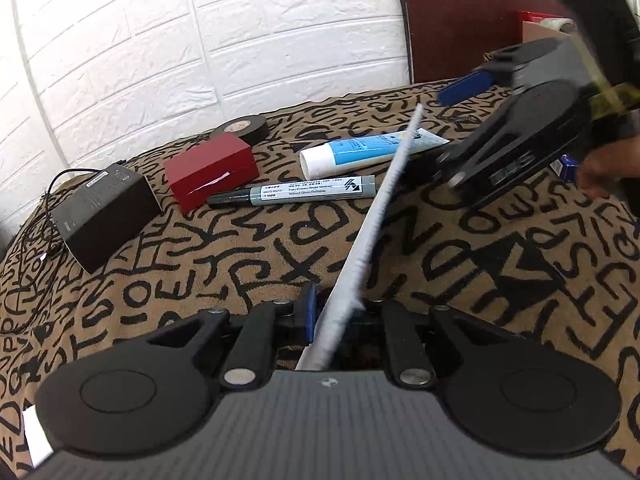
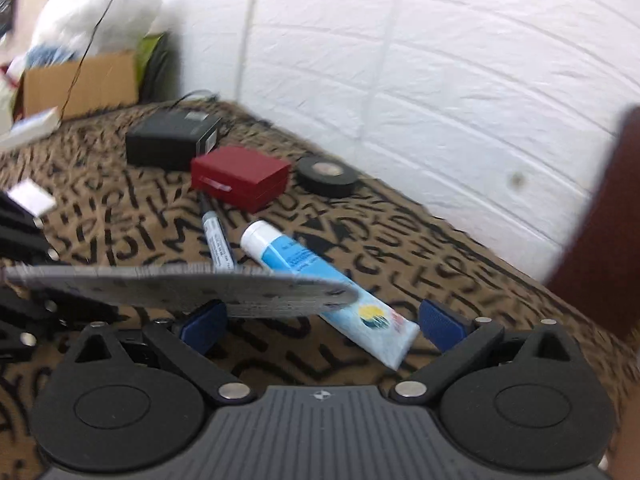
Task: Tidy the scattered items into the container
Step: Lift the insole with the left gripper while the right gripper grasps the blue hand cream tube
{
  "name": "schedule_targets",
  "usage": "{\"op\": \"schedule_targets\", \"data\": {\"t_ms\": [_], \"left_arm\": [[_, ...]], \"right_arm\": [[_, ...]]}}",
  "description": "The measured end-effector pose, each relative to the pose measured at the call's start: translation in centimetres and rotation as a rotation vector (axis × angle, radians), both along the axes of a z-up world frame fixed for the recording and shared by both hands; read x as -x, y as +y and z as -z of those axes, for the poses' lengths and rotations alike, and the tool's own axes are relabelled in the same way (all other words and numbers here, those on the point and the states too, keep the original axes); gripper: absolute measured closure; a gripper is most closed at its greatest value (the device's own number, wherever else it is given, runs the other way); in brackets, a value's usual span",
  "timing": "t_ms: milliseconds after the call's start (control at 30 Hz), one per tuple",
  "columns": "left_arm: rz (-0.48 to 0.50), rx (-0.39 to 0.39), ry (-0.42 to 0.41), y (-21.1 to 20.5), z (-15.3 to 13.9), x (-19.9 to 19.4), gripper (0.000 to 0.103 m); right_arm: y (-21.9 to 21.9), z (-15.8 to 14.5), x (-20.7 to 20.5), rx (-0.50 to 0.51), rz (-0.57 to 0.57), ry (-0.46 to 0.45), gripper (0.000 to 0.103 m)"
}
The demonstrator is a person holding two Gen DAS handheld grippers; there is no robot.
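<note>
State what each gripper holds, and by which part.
The left gripper clamps the long flat white-grey nail file by its near end. The right gripper is open, holding nothing.

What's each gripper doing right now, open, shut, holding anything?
Left gripper: shut on the white pipe cleaner.
Right gripper: open, holding nothing.

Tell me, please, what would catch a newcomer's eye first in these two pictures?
First, the long white strip clamped in the left gripper, slanting up across the letter-patterned cloth. Behind it lie a blue-and-white tube, a grey marker and a red box. The right gripper hovers open over the tube's flat end.
</note>
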State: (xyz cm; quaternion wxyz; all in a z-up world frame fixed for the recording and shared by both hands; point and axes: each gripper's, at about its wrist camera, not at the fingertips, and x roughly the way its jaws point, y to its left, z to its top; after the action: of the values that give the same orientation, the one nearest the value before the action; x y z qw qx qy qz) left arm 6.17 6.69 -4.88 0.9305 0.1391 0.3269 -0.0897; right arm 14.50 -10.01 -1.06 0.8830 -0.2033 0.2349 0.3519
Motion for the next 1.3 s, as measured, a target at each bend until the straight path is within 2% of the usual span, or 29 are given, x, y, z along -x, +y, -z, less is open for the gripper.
{"op": "schedule_targets", "data": {"t_ms": [100, 200, 433, 533, 667, 800, 967, 1067, 1300], "left_arm": [[-0.03, -0.01, 0.006, -0.3, 0.0, -0.3, 0.087], [-0.079, -0.001, 0.013, -0.2, -0.1, -0.3, 0.087], [-0.177, 0.036, 0.021, 0.0, -0.2, -0.7, 0.083], [-0.25, 0.044, 0.008, 0.6, -0.3, -0.7, 0.08], [-0.327, 0.07, 0.009, 2.2, -0.4, -1.5, 0.077], [-0.424, 0.05, -0.001, 2.8, -0.5, -2.1, 0.075], [-0.45, -0.001, -0.017, 1.9, -0.8, -1.3, 0.075], [-0.466, -0.024, -0.029, 1.3, -0.5, -2.1, 0.076], [-0.501, -0.037, -0.03, 1.3, -0.6, -3.2, 0.077]], "right_arm": [[0.9, 1.2, -1.3, 0.007, -0.029, 0.035, 0.0], [0.1, 1.6, -2.2, -0.077, -0.038, 0.141, 0.0], [-0.3, 0.6, 1.5, -0.002, -0.213, 0.277, 0.0], [-0.6, 0.5, 2.7, 0.015, -0.144, 0.162, 0.0], [-1.0, 1.2, 1.5, -0.067, -0.053, 0.145, 0.0], [0.0, 1.3, -0.1, -0.061, -0.039, 0.093, 0.0], [1.8, 1.5, -2.2, -0.053, -0.046, 0.106, 0.0], [2.1, 1.8, -2.8, -0.074, -0.052, 0.16, 0.0], [2.7, 1.7, -2.0, -0.053, -0.016, 0.136, 0.0]]}}
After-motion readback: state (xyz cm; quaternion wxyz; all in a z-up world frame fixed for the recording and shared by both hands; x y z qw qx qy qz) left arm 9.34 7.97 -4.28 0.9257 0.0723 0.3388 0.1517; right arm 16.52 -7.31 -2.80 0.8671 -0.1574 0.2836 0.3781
